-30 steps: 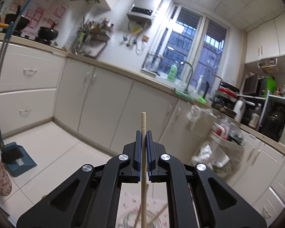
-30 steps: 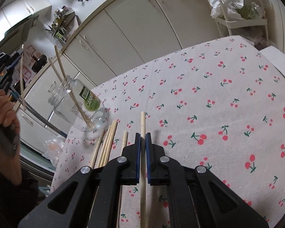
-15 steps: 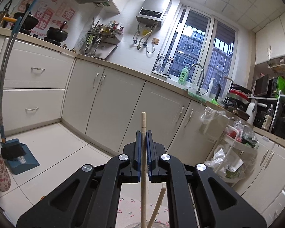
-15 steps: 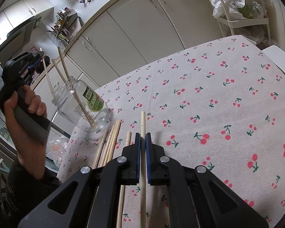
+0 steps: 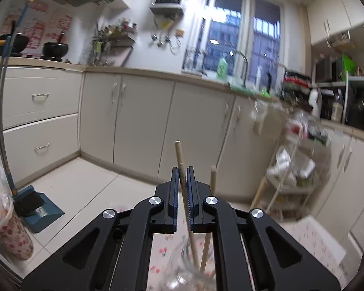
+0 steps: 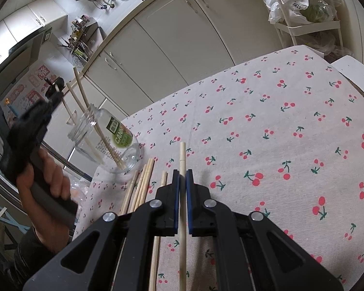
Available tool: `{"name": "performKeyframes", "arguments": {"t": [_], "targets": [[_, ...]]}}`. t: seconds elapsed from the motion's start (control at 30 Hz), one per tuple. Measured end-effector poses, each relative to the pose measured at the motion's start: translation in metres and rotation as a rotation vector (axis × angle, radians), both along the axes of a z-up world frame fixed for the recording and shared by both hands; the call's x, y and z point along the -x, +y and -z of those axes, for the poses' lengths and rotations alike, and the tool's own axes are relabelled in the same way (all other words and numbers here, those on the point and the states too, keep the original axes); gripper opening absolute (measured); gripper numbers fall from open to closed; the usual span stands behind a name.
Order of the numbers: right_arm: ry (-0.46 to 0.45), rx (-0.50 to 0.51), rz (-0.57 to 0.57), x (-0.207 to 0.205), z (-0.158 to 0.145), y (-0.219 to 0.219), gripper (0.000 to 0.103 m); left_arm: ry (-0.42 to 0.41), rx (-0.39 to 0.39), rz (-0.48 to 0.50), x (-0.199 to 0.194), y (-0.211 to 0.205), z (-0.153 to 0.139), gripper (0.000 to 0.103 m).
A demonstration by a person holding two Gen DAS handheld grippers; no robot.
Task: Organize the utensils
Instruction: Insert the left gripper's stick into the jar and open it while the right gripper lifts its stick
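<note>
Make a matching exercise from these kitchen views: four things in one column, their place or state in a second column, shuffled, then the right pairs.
Things
1. clear glass jar with a green label
2. pale wooden chopstick in the left gripper
3. pale wooden chopstick in the right gripper
4. loose bundle of wooden chopsticks

Places or states
A. lying flat on the cherry-print tablecloth beside the jar
B. clamped, its lower end going down into the jar's mouth
C. standing on the table's left corner, chopsticks already in it
D. clamped, pointing out over the cloth

Pairs: 1-C, 2-B, 3-D, 4-A
</note>
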State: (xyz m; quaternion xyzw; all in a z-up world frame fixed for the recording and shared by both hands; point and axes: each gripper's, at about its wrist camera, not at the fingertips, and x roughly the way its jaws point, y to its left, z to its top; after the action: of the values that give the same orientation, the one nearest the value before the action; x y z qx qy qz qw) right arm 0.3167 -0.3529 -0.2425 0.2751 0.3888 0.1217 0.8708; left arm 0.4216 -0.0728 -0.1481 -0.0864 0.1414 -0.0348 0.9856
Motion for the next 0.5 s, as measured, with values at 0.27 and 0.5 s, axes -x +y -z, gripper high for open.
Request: {"name": "performKeyframes", "arguments": {"t": [0.27,0.5], "targets": [[-0.094,-0.156,0.057,0.002,-0.028,-0.001,0.006,0.056,-0.11,0.045,0.037,0.009,0.002,0.041],[-0.397,-0.222,0.17,-0.021,-0.117,0.019,0.006,0.147,-0.037,-0.041,0.084,0.052,0.03,0.06]]}}
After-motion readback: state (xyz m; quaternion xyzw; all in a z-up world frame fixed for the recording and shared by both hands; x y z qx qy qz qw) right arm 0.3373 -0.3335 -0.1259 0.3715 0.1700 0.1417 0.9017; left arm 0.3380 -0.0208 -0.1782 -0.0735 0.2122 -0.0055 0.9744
